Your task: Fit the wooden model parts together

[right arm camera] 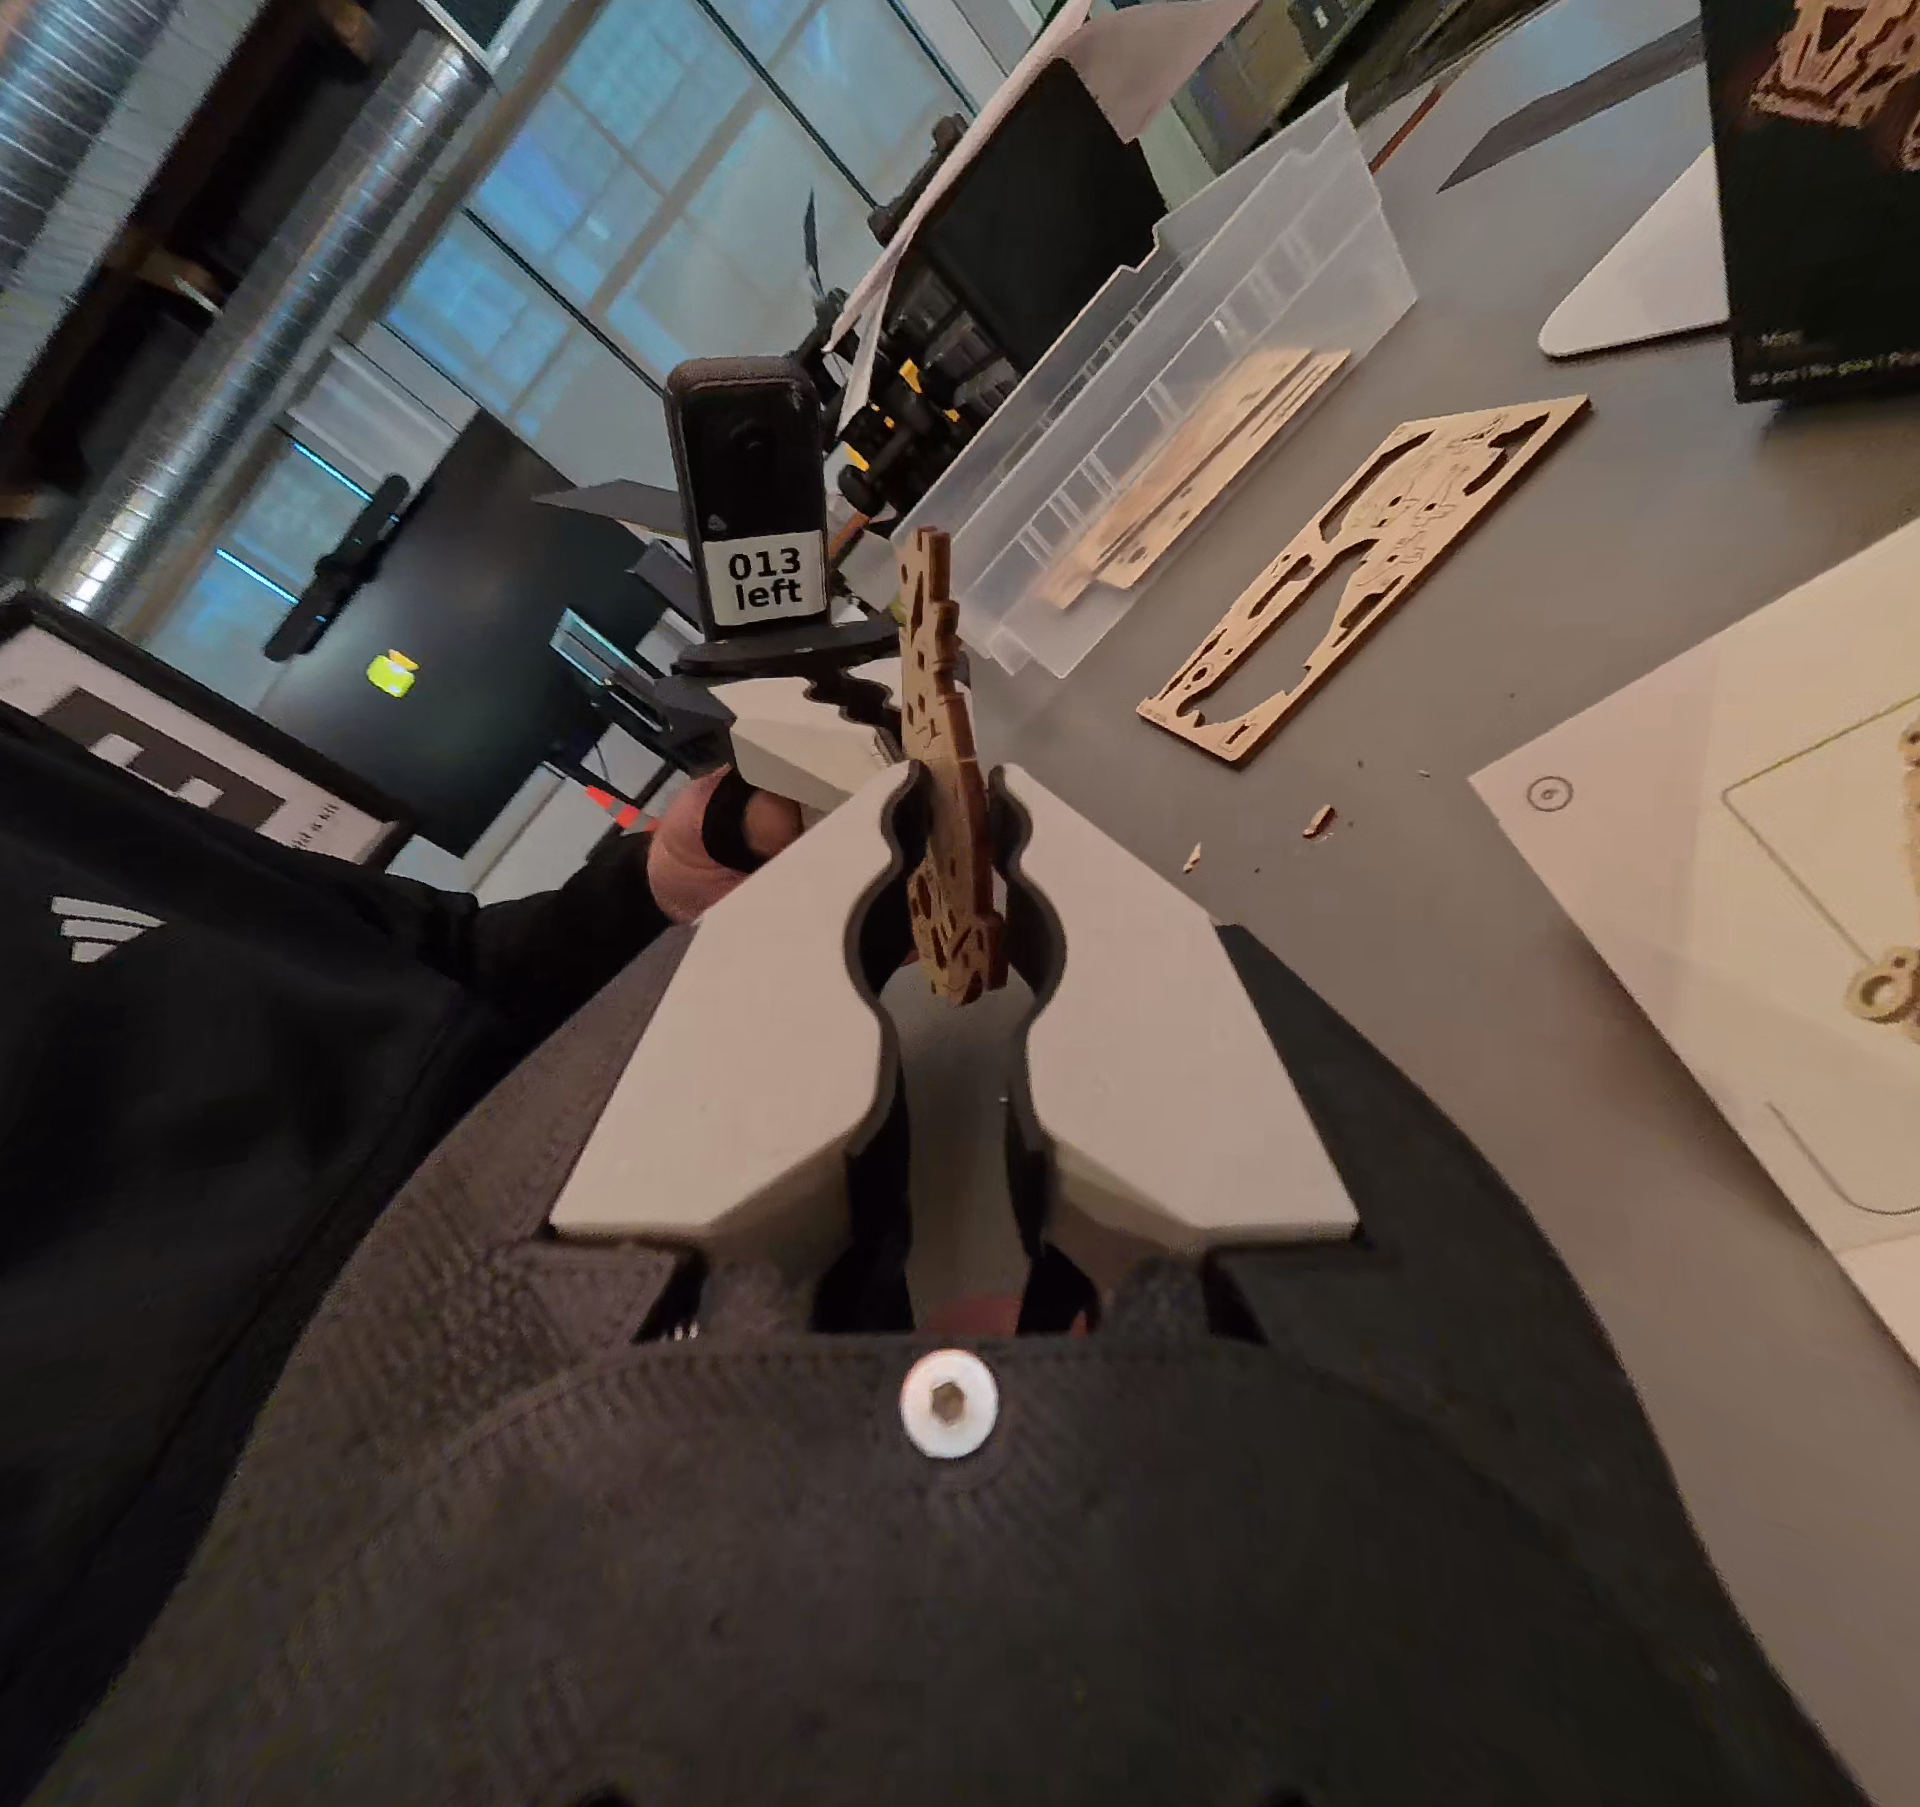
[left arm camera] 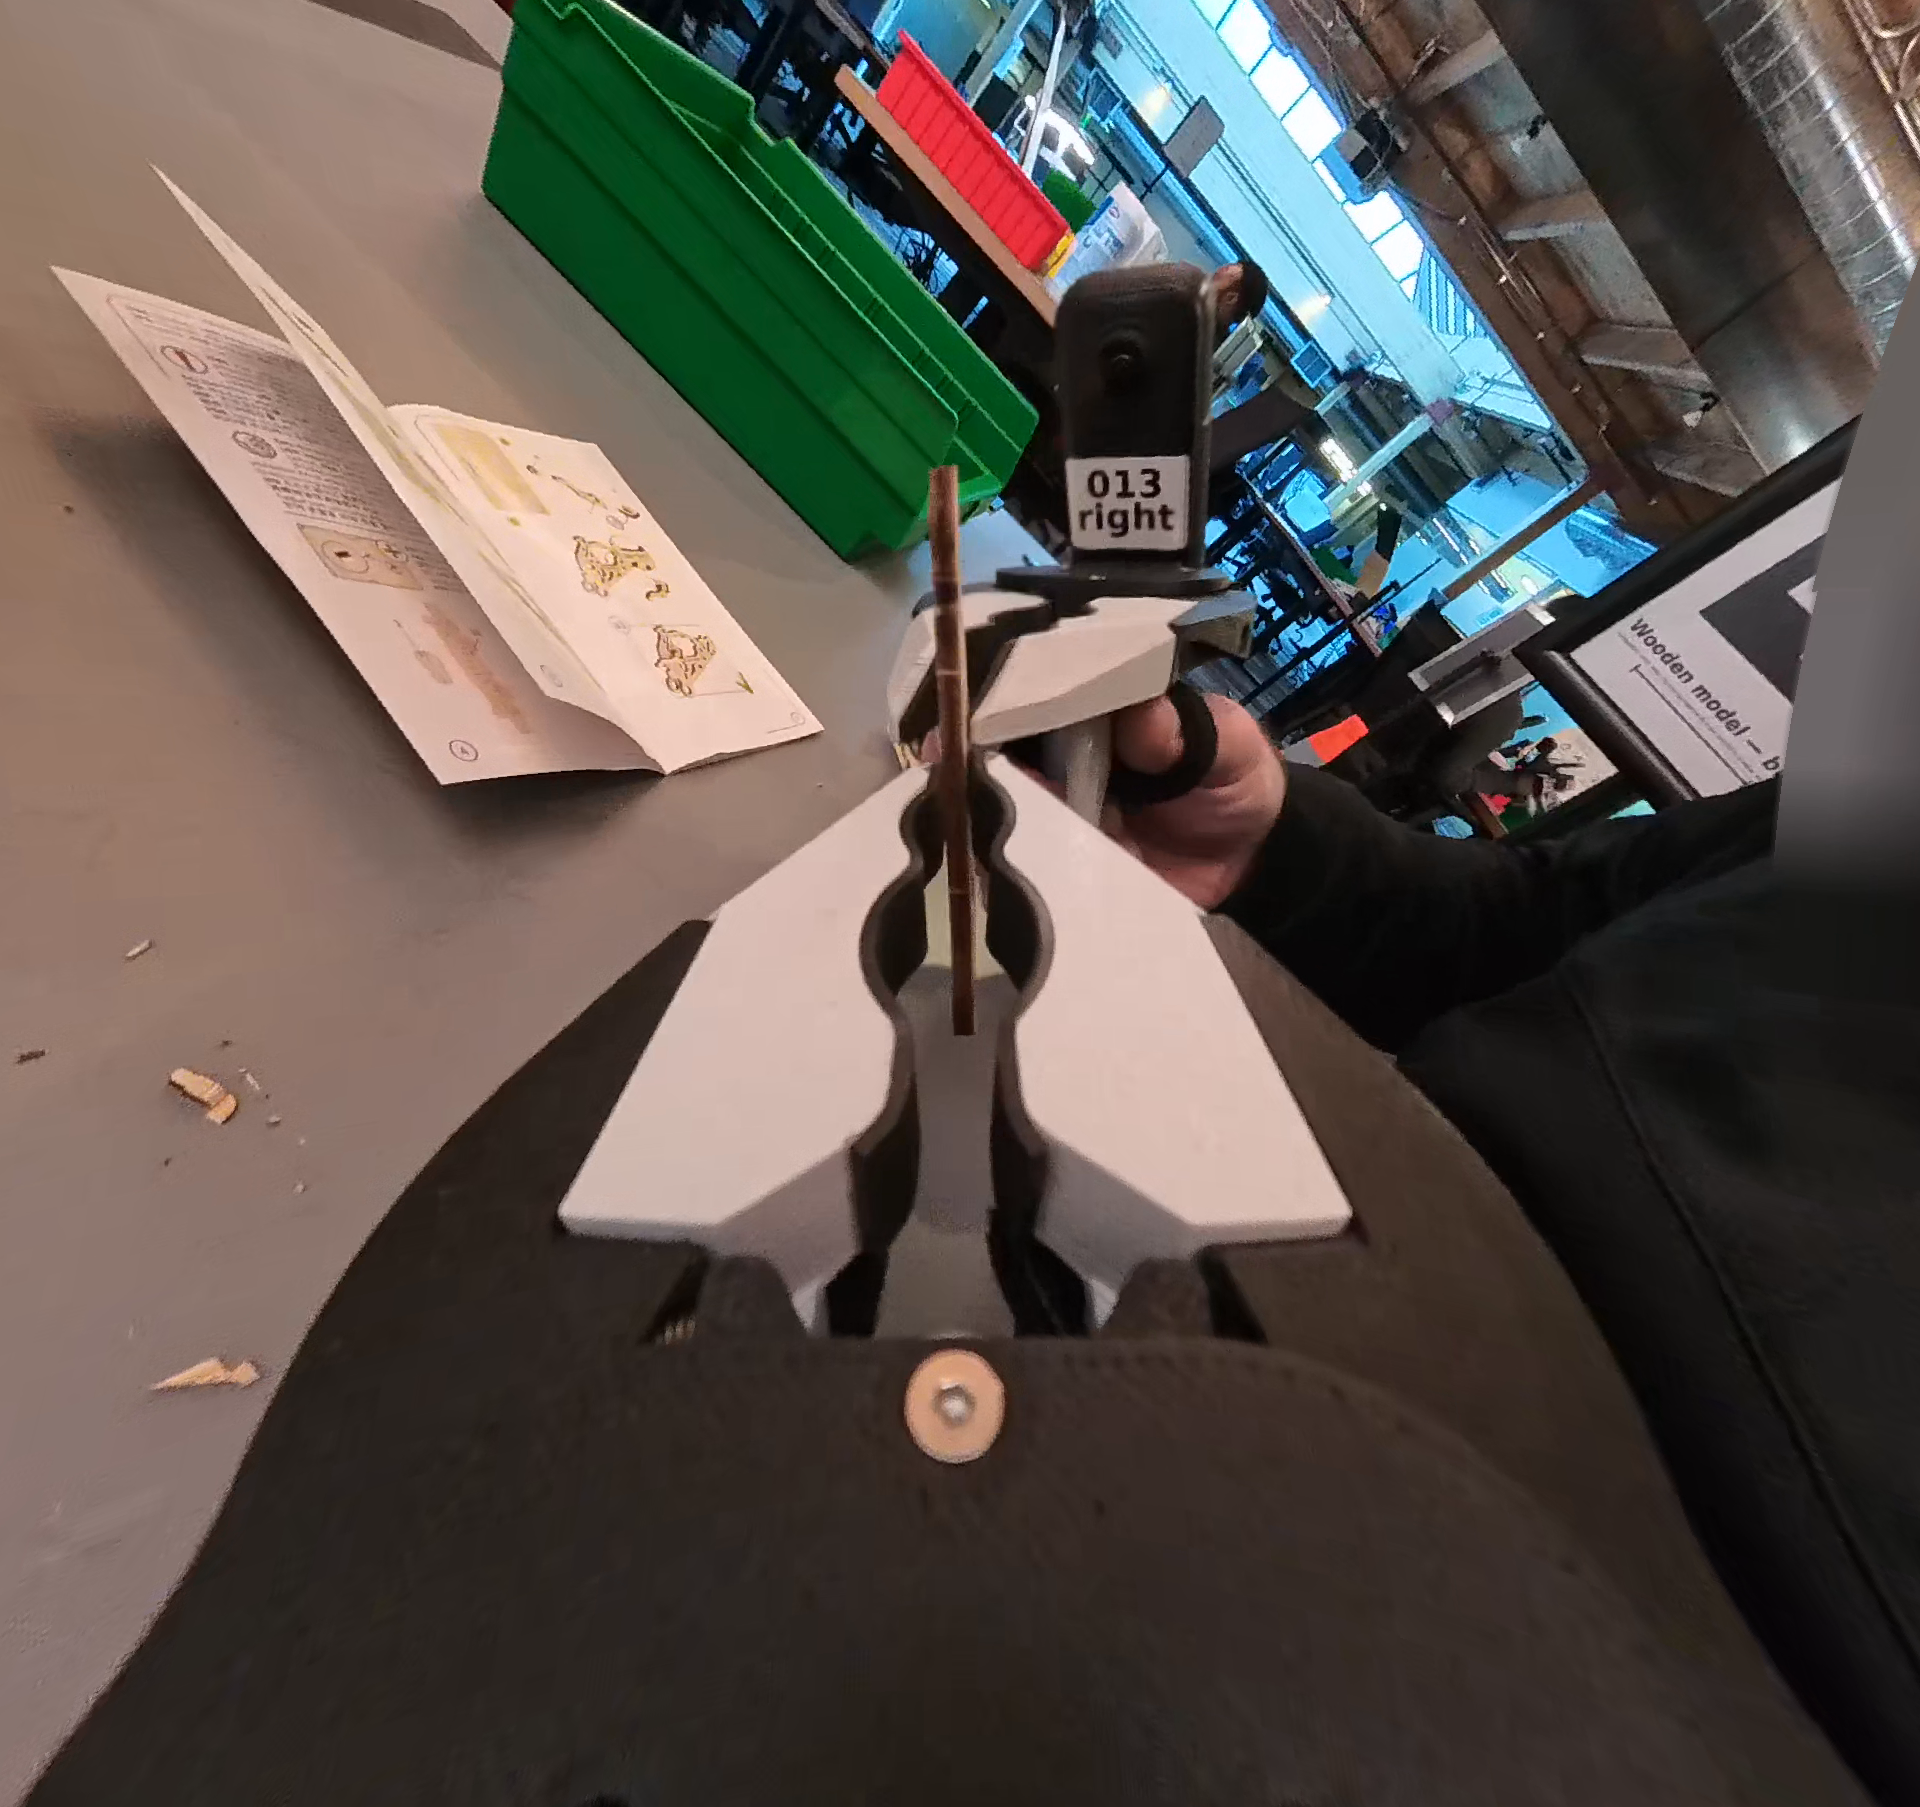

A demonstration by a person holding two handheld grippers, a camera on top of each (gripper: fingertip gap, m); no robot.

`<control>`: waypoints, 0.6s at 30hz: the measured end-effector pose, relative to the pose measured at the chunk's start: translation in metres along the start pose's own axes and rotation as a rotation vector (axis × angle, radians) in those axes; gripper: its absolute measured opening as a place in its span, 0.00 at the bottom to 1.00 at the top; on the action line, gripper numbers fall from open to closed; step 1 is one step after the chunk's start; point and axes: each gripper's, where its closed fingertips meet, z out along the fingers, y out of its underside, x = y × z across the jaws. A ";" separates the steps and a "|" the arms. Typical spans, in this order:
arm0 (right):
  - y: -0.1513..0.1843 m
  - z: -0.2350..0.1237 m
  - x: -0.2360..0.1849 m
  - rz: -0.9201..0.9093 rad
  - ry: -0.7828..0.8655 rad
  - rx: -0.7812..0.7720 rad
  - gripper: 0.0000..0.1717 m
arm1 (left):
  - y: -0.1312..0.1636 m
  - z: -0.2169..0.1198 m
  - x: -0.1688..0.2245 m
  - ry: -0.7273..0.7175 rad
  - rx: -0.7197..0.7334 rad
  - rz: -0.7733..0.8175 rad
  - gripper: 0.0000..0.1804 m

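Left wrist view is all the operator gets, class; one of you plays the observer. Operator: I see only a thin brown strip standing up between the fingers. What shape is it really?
Observer: The right wrist view shows its flat face: a pale wooden part with a stepped, notched edge and small cut-out holes.
Operator: Are any wooden sheets lying about?
Observer: Yes, a punched-out wooden sheet lies flat on the grey table.
Operator: Anything beyond it?
Observer: A clear plastic bin with more wooden sheets inside.
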 end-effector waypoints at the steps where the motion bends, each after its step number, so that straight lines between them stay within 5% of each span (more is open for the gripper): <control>1: -0.001 0.000 -0.001 -0.016 0.004 -0.002 0.05 | -0.001 0.000 0.001 0.004 0.008 -0.003 0.00; 18: -0.012 -0.012 -0.006 -0.022 -0.004 0.122 0.05 | -0.011 0.008 0.010 -0.041 0.102 0.085 0.00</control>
